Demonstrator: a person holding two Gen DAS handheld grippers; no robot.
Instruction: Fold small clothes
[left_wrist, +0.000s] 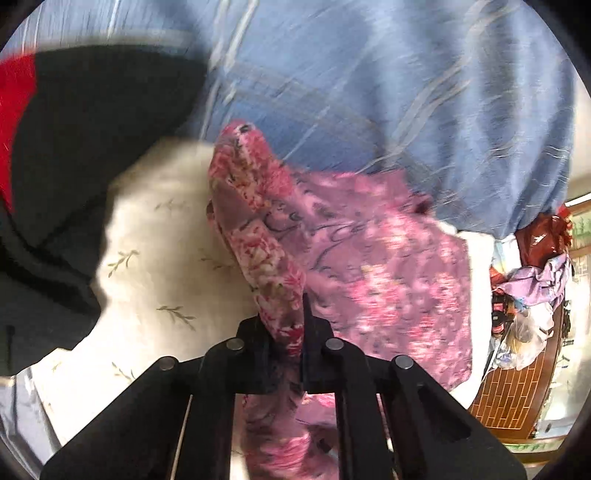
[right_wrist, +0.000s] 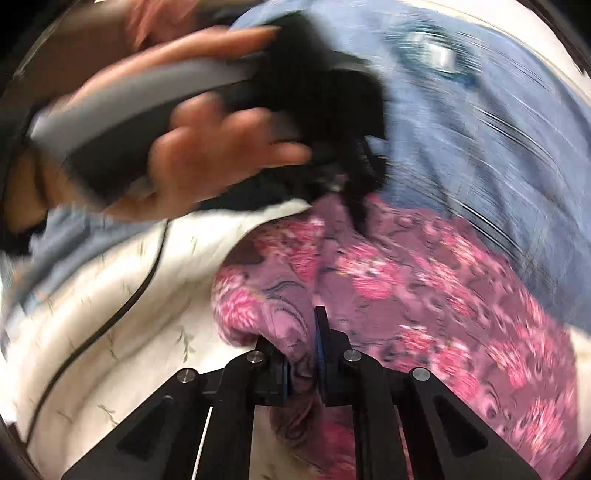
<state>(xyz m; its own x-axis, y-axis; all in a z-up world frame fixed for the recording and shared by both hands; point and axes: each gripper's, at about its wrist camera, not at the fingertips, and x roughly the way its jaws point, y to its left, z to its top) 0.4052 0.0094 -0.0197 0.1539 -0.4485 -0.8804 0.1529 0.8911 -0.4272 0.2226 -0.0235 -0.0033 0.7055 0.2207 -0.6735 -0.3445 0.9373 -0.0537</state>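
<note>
Both grippers are pinching the same pink floral garment (left_wrist: 369, 266), which lies partly bunched on a white leaf-print sheet (left_wrist: 155, 266), against a blue striped cover (left_wrist: 406, 92) on what looks like a bed. The left gripper (left_wrist: 286, 332) is clenched on a gathered ridge of the cloth, which rises away from its fingers, and the right gripper (right_wrist: 301, 354) is clamped on another thick fold near the edge of the garment. In the right wrist view, the person's hand (right_wrist: 207, 147) grips the left gripper's handle just above the fabric. To fold well from here, I judge that the two held points should be drawn apart until the cloth hangs flat, then laid down together on the sheet. A pinch that has caught several layers may drag hidden folds along.
</note>
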